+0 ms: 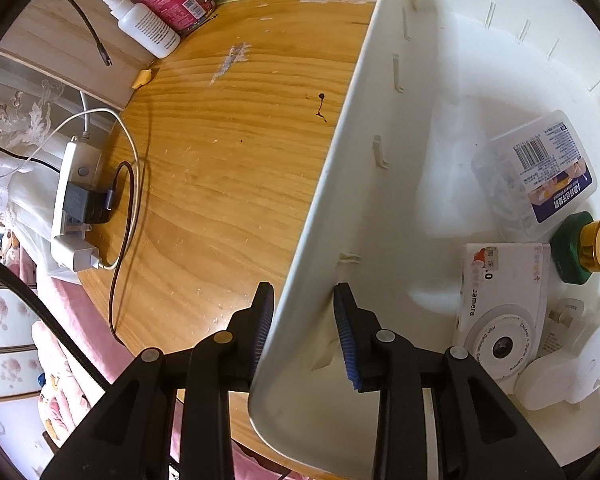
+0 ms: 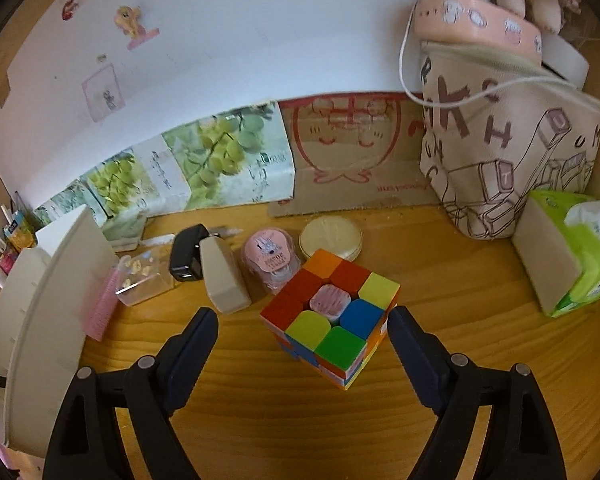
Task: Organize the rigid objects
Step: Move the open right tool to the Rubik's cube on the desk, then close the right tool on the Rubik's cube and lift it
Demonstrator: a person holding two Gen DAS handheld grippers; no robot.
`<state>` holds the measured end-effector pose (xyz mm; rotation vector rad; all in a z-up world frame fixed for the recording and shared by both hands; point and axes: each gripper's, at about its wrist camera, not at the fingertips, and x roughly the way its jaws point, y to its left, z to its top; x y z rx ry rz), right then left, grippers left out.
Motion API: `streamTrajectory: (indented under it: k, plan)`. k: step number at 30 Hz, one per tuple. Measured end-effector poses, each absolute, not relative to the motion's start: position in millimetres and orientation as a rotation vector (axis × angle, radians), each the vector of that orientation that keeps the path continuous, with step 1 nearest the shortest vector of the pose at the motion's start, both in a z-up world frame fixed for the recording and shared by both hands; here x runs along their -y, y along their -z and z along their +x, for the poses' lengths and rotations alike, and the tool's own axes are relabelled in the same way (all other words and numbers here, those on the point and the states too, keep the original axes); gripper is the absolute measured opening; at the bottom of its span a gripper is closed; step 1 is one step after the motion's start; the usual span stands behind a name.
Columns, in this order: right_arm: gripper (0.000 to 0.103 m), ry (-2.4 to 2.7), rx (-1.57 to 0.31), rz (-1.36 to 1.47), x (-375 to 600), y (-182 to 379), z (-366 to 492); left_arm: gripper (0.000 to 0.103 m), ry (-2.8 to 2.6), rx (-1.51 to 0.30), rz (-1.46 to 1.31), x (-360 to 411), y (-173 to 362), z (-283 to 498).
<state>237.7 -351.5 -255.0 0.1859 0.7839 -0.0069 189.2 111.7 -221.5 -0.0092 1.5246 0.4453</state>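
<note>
My left gripper [image 1: 304, 320] straddles the near wall of the white bin [image 1: 340, 160], one pad outside and one inside, shut on it. In the bin lie a clear labelled box [image 1: 540, 176], a green bottle with a gold cap [image 1: 584, 252], a white camera box [image 1: 504, 292] and a white plug [image 1: 568, 360]. My right gripper [image 2: 302, 316] stands open around a colourful puzzle cube [image 2: 340, 336] with a small pink piece [image 2: 328, 300] on top. Its right finger is close to the cube's corner. The bin's edge [image 2: 40, 312] shows at the left of the right wrist view.
Behind the cube lie a beige stapler-like block [image 2: 222, 276], a black charger [image 2: 186, 256], a pink round pack [image 2: 270, 264], a cream tin [image 2: 332, 236], a clear box [image 2: 140, 276] and a pink comb [image 2: 100, 308]. A tissue box [image 2: 568, 256] and canvas bag [image 2: 500, 152] stand right. A power strip [image 1: 76, 200] lies at the table's left edge.
</note>
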Motion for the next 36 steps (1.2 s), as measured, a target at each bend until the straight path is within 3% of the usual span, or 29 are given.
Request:
streamTrajectory:
  k: [13, 16, 26, 36]
  plan:
    - [0.087, 0.065, -0.801, 0.192, 359.6, 265.8, 255.6, 0.036, -0.450, -1.543, -0.022, -111.4, 226.1, 191.2]
    - [0.075, 0.071, -0.804, 0.221, 363.7, 266.7, 254.4, 0.036, -0.453, -1.544, -0.012, -110.3, 226.4, 191.7]
    - [0.070, 0.079, -0.820, 0.199, 362.3, 263.6, 253.0, 0.035, -0.443, -1.540, -0.024, -111.5, 225.5, 194.2]
    - [0.061, 0.104, -0.831, 0.221, 363.3, 256.6, 245.9, 0.029, -0.403, -1.556, -0.019, -115.2, 228.3, 199.1]
